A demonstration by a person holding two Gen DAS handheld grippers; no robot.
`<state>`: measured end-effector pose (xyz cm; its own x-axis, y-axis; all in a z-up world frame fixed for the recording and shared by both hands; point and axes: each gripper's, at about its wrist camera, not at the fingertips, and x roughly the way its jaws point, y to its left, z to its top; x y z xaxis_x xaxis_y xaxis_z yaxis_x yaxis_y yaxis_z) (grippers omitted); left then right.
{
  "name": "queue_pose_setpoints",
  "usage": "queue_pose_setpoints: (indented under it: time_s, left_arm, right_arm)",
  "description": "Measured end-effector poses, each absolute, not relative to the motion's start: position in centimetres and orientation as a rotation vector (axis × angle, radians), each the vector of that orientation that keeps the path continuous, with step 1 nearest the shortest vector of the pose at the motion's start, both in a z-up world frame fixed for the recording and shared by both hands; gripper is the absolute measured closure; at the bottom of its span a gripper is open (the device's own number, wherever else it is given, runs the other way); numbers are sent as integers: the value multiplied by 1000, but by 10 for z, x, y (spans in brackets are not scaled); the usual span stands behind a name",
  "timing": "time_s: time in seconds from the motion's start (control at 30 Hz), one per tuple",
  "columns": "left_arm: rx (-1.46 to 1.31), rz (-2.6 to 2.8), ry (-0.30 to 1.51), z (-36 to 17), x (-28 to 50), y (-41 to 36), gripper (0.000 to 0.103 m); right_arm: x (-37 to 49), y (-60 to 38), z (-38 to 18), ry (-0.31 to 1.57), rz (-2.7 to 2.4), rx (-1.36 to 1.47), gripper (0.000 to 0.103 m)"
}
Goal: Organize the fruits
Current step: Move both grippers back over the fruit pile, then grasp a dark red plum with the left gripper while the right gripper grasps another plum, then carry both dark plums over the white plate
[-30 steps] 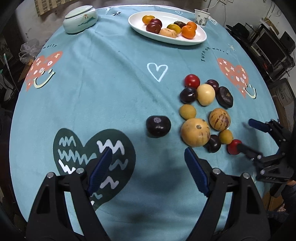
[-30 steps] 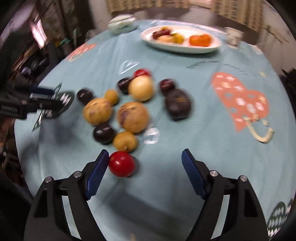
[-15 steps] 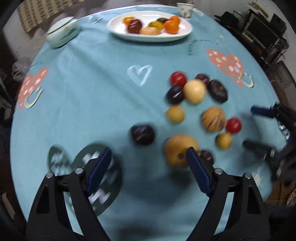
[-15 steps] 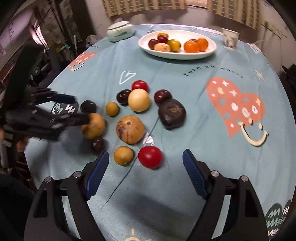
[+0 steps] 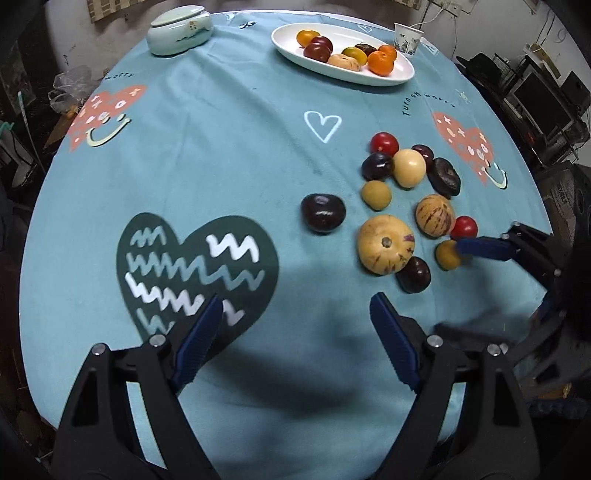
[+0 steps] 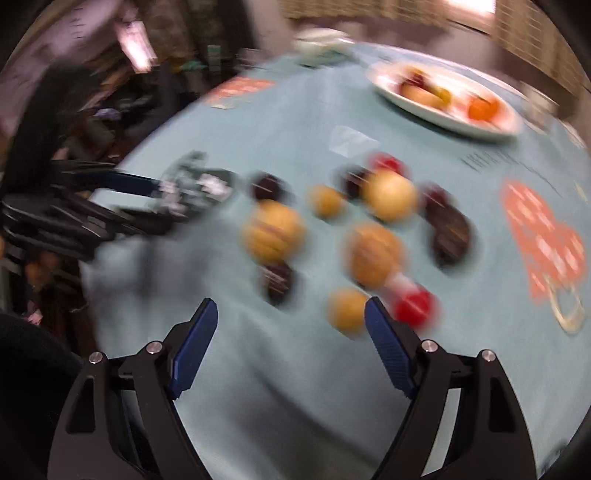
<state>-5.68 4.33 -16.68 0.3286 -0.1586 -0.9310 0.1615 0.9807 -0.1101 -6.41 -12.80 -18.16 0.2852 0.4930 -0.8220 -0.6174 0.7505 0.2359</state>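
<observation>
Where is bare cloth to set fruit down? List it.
Free: the teal tablecloth between the pale lidded ceramic dish, the dark zigzag heart print and the lone dark plum. Crowded: the loose fruit cluster and the white oval plate.

A round table is wearing a teal cloth (image 5: 229,155) printed with 2 orange smiley hearts, 1 white outline heart (image 5: 322,124) and 1 dark heart (image 5: 195,269) with zigzags. A pale green lidded dish (image 5: 180,28) is sitting at the far edge, and a small paper cup (image 5: 407,38) is standing farther right along that edge. Shelves with dark boxes (image 5: 543,99) are crowding the room on the right.
</observation>
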Motion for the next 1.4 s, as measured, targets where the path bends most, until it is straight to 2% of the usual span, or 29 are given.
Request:
queue_pose_setpoints:
  time_s: [0.13,0.17,0.2,0.33,0.6,0.63,0.67,0.73,0.77,0.97,1.2,1.4]
  left_arm:
    - [17,-178,1202,-167,-45,40,20]
    - [15,-172,1197,-166,-42,40,20]
    - [18,-162,1195,-166,-38,41,20]
    - [21,-171,1196,-167,-26,37,20]
    - [60,-227,1234,-194,2,19,22]
    - [60,-236,1238,-197,5,19,29]
    - [60,-249,1246,-202,8,18,41]
    - [17,-279,1271,-208,14,20,48]
    - [3,-298,1262,-207,15,21,68]
    - [25,-306,1237,-188,9,16,67]
    - [208,-261,1122,-148,-12,-10,67]
    - [262,-302,1076,-128,-14,-33,67]
  right_arm:
    - [-54,-104,-195,1063,685,-243,21]
    - [-54,-106,-198,1070,702,-245,30]
    - [-55,-105,-202,1080,720,-262,49]
    - [-51,-109,-202,1101,724,-256,76]
    - [-65,-148,-183,1105,681,-121,76]
    - [-66,-154,-182,1109,669,-86,76]
    - [-67,-158,-181,1110,663,-59,76]
    - [-70,-162,-178,1110,652,-40,76]
    - [-72,-163,-178,1112,647,-41,76]
    - [-79,-162,-180,1119,623,-29,76]
    - [-78,-165,-185,1133,602,-23,76]
    - [-84,-170,-184,1125,601,-1,76]
